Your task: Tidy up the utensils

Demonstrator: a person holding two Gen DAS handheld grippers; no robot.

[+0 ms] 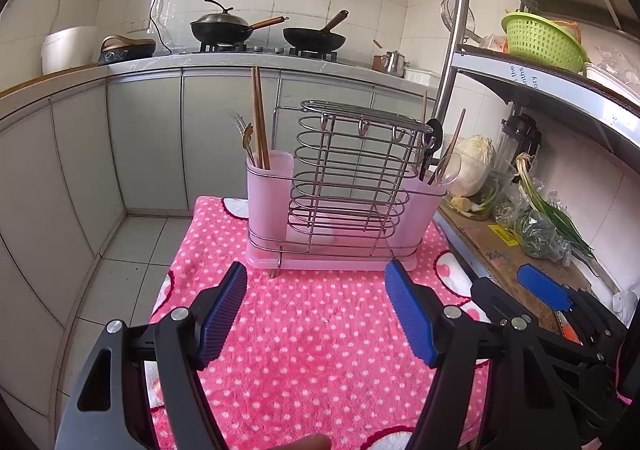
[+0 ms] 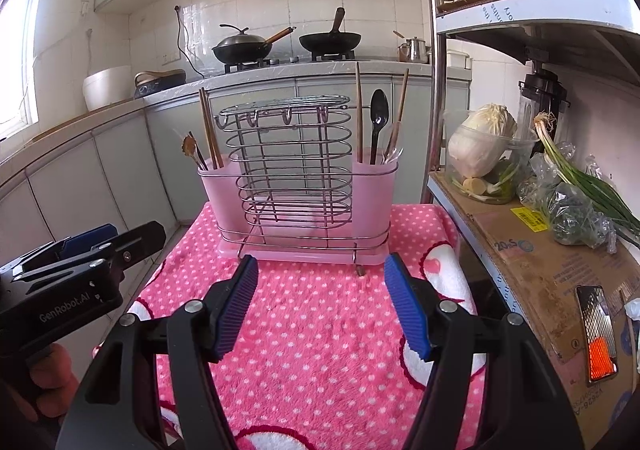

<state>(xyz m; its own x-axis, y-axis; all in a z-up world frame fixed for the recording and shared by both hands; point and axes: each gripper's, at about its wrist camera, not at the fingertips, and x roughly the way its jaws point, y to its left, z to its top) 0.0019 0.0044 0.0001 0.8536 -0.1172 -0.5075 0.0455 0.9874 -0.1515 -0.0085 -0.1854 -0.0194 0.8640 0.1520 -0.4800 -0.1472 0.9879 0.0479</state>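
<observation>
Already, the utensils stood in the pink holder (image 2: 296, 206) on the desk (image 2: 320, 330): chopsticks (image 2: 210, 130) in its left cup, the black spoon (image 2: 379, 118) in its right. Both the left gripper (image 1: 316, 314) and the right gripper (image 2: 320, 302) hovered before it, fingers spread and holding nothing. No loose utensil lay on the cloth, so this could be sorting finished or re-sorting between cups pending.

Both wrist cams sit low and near, facing the pink utensil rack (image 1: 344, 206) (image 2: 296, 202) head-on, left cam slightly left.
</observation>
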